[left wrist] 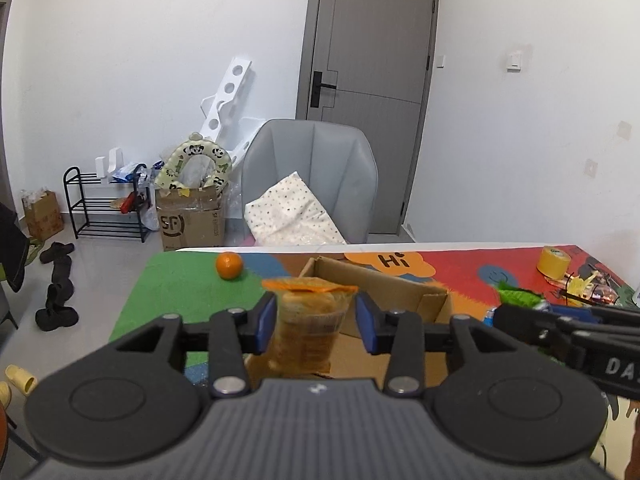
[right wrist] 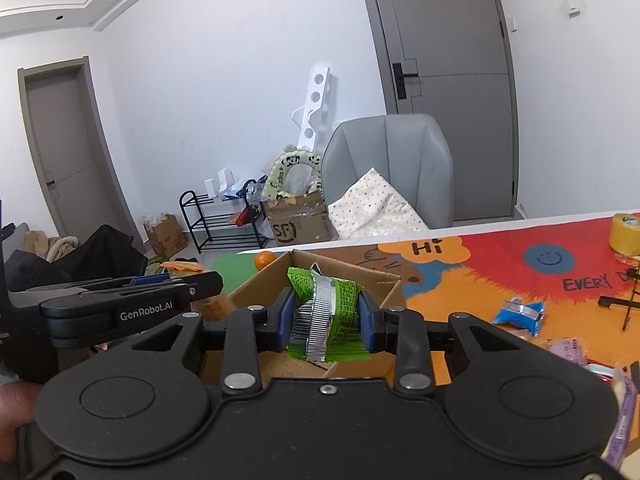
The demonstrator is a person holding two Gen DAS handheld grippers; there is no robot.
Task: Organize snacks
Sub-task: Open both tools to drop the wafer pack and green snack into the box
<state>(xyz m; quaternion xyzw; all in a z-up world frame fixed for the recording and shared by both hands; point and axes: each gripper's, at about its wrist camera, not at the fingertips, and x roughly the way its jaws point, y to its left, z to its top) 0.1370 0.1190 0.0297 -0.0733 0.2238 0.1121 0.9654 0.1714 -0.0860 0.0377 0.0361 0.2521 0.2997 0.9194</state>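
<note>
The left gripper (left wrist: 316, 322) hangs over the near left corner of the open cardboard box (left wrist: 404, 300), and between its blue pads sits a clear plastic jelly cup (left wrist: 308, 326) with an orange foil lid. The left pad touches the cup wall, but a gap shows at the right pad, so the jaws stand parted around it and not pressing.

The right gripper (right wrist: 326, 322) clamps a crinkly green foil snack packet (right wrist: 332, 312), its silver serrated seam facing the camera, held above the box's brown corrugated floor.

The desk (right wrist: 500, 280) wears a bright printed mat. A round orange (left wrist: 229, 265) rests near the far left corner, and a yellow tape roll (left wrist: 554, 263) stands toward the far right edge. A blue foil wrapper (right wrist: 520, 314) lies flat to the right of the box, well apart from it.
</note>
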